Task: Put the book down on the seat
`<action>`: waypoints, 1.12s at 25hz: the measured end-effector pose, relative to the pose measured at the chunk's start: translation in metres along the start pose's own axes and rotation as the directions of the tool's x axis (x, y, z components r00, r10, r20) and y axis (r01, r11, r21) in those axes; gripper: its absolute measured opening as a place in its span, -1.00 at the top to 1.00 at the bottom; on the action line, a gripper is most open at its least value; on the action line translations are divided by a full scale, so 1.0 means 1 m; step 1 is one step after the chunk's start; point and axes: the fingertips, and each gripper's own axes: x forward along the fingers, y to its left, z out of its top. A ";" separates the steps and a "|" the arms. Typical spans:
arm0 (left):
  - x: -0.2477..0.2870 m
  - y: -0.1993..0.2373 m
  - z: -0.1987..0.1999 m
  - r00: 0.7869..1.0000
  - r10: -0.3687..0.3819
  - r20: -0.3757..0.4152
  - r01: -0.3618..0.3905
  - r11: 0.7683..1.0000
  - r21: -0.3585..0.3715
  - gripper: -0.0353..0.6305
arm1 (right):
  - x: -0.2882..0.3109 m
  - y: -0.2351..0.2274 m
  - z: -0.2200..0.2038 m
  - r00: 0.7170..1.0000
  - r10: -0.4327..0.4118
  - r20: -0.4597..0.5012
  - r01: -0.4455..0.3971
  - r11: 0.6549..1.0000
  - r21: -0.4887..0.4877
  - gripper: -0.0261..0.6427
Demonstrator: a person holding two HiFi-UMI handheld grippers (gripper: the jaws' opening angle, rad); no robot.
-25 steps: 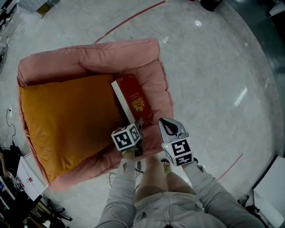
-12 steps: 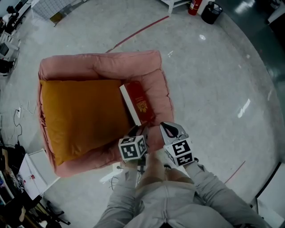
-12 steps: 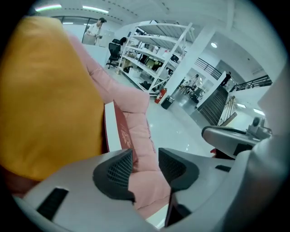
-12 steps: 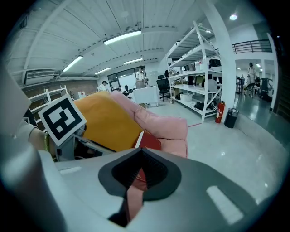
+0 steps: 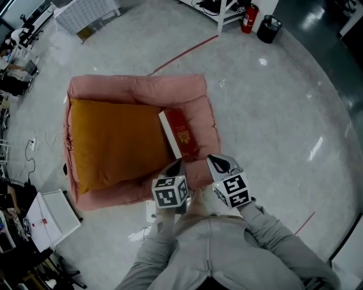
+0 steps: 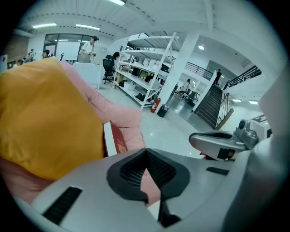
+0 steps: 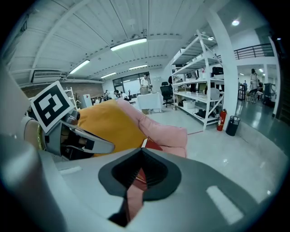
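The red book (image 5: 181, 133) lies flat on the right side of the pink seat (image 5: 136, 85), between the orange cushion (image 5: 113, 141) and the armrest, with its white page edge toward the cushion. Nothing holds it. My left gripper (image 5: 174, 166) hangs shut and empty just short of the seat's near rim, pointing at the book (image 6: 115, 140). My right gripper (image 5: 218, 163) is beside it, to the right, also shut and empty. In the right gripper view, only a red corner of the book (image 7: 152, 145) shows past the cushion (image 7: 108, 124).
The seat stands on a grey polished floor with a red tape line (image 5: 184, 54). A fire extinguisher (image 5: 253, 10) and a black bin (image 5: 268, 28) stand at the back beside a white rack. A white box (image 5: 54, 212) and cables lie at the lower left.
The left gripper has drawn back from the book's near end and its jaws have closed. The view has pulled back, so the seat looks farther off. The book stays on the seat.
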 end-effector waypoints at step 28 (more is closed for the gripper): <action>-0.038 -0.023 0.008 0.997 -0.003 0.080 -0.002 0.998 0.059 0.88 | -0.040 0.020 0.022 0.996 0.019 0.087 -0.019 1.000 0.003 0.92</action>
